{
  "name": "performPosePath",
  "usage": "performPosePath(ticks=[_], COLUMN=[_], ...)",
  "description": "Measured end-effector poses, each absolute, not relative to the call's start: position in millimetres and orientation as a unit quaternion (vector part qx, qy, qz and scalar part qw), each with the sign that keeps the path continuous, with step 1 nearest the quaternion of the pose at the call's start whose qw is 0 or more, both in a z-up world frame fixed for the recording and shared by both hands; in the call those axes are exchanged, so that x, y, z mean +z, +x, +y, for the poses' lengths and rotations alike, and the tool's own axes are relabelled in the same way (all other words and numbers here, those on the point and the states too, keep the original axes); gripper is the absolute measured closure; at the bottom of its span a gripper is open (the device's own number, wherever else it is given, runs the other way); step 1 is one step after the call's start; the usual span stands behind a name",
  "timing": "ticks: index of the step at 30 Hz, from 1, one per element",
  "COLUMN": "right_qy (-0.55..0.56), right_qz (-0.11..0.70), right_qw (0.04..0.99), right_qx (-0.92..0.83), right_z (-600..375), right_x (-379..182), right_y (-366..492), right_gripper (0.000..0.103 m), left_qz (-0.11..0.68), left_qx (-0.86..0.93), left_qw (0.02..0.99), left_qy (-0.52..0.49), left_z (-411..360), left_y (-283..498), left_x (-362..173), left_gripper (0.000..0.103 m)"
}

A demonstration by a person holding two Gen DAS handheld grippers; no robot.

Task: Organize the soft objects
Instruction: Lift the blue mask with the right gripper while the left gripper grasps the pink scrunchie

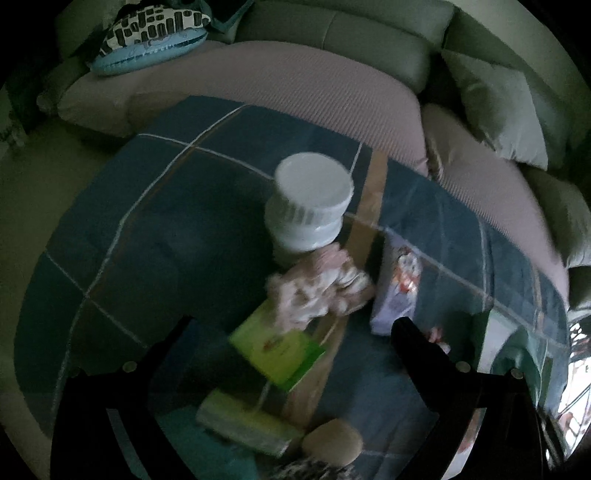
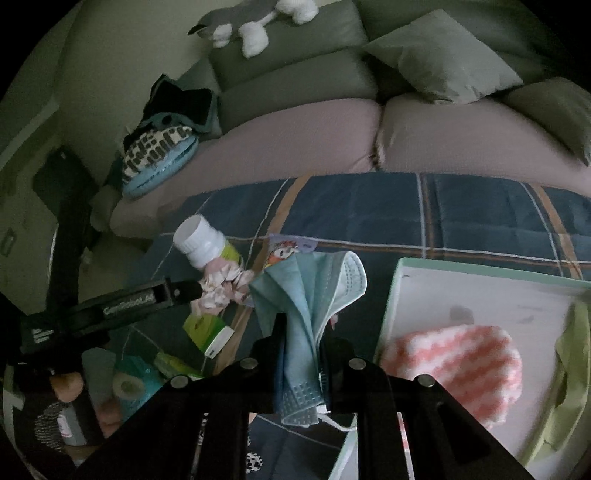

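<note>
My right gripper (image 2: 301, 334) is shut on a folded light-blue face mask (image 2: 314, 291) and holds it above the plaid cloth, just left of a white tray (image 2: 480, 291). The tray holds a pink-and-white knitted piece (image 2: 458, 365) and a yellow-green cloth (image 2: 572, 350). My left gripper (image 1: 291, 325) is open above the table; in the right wrist view its finger (image 2: 181, 290) reaches toward a pink-and-beige scrunchie (image 2: 221, 288). The scrunchie (image 1: 317, 291) lies between a white-capped bottle (image 1: 310, 206) and a green box (image 1: 277, 350).
The blue plaid cloth (image 1: 166, 221) covers the table in front of a sofa (image 2: 461, 140) with cushions, a patterned pillow (image 2: 159, 155) and a plush toy (image 2: 255, 26). A printed packet (image 1: 399, 291), a clear roll (image 1: 243, 424) and small items lie nearby.
</note>
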State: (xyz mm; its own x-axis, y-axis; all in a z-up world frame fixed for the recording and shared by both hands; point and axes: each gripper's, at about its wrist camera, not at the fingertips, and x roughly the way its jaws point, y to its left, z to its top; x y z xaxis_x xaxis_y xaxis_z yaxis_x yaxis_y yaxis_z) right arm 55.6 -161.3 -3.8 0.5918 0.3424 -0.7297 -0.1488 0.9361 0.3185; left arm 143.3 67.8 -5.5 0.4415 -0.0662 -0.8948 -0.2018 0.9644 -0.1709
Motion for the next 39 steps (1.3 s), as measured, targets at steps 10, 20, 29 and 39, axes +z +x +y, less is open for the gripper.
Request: performPosePath(ticks=[10, 20, 29, 39], right_qy=[0.132, 0.132, 0.128, 0.133], right_qz=[0.423, 0.428, 0.430, 0.428], right_qw=[0.888, 0.887, 0.887, 0.887], right_qx=[0.125, 0.114, 0.111, 0.107], right_z=[-182, -187, -184, -188], right_x=[0, -4, -4, -4], right_y=[55, 57, 57, 56], right_gripper=[0.087, 0.087, 0.087, 0.087], left_qz=[0.523, 0.526, 0.535, 0.527], left_qx=[0.070, 0.086, 0.073, 0.060], left_qw=[0.831, 0.822, 0.814, 0.821], left_qy=[-0.172, -0.199, -0.212, -0.211], left_z=[67, 70, 73, 70], left_y=[168, 186, 190, 185], left_x=[-27, -54, -66, -54], left_gripper=[0.024, 0.042, 0.080, 0.088])
